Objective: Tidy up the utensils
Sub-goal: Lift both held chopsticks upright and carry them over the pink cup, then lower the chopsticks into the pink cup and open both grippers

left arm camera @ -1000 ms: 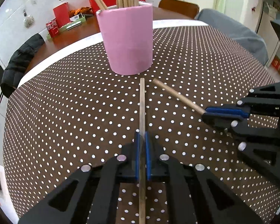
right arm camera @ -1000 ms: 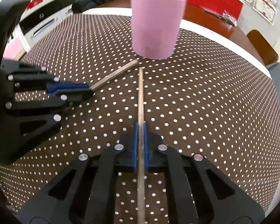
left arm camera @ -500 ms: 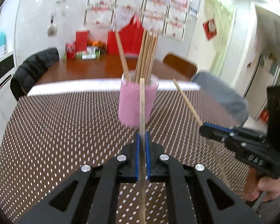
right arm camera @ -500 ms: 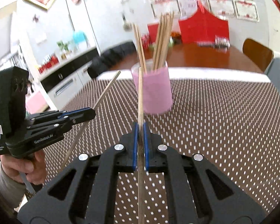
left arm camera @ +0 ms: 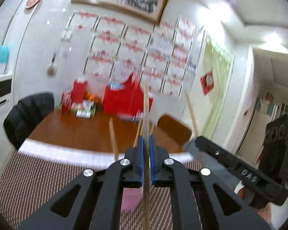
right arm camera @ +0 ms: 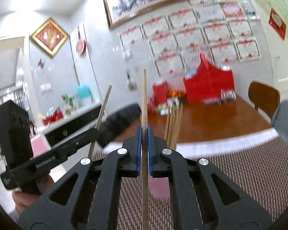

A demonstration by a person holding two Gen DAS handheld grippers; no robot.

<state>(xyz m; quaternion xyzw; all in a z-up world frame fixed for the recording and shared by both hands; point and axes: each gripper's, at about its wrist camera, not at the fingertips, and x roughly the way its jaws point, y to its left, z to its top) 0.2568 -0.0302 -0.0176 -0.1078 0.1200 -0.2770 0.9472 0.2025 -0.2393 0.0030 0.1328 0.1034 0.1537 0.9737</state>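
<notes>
My left gripper is shut on a wooden chopstick and holds it upright, high above the table. My right gripper is shut on a second chopstick, also raised and upright. The pink cup stands below the left gripper, mostly hidden behind its jaws, with several chopsticks sticking up from it. In the right wrist view the cup shows low between the jaws, its chopsticks just right of my fingertips. Each gripper shows in the other's view, the right one and the left one.
A brown tablecloth with white dots covers the near table. Behind it lies bare wooden tabletop with red boxes, a black chair and a brown chair. A cabinet stands on the left.
Both grippers lifted their chopsticks off the table and tilted them up. They now stand higher and closer over the pink cup, which dropped low in both views.
</notes>
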